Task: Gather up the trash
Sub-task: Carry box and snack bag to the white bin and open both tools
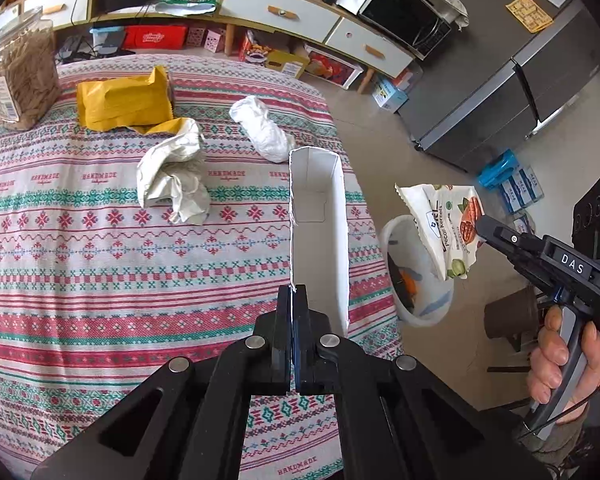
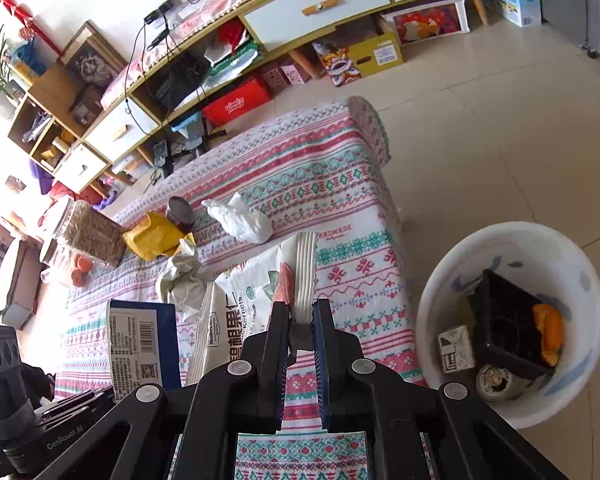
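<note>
My left gripper (image 1: 293, 294) is shut on the wall of an open white carton (image 1: 318, 216), held above the patterned tablecloth (image 1: 100, 264); its blue barcoded side shows in the right wrist view (image 2: 144, 344). My right gripper (image 2: 300, 312) is shut on a pecan kernels snack bag (image 2: 256, 280), held beside the table. In the left wrist view that bag (image 1: 446, 228) hangs over the white trash bin (image 1: 420, 280). Crumpled paper (image 1: 172, 180), a white wad (image 1: 262, 128) and a yellow envelope (image 1: 124, 100) lie on the table.
The bin (image 2: 512, 320) on the floor holds a black box, orange peel and a can. A glass jar (image 1: 22, 72) stands at the table's far left. A dark tin (image 2: 180, 208) sits by the envelope. A cabinet and fridge (image 1: 512, 92) stand beyond.
</note>
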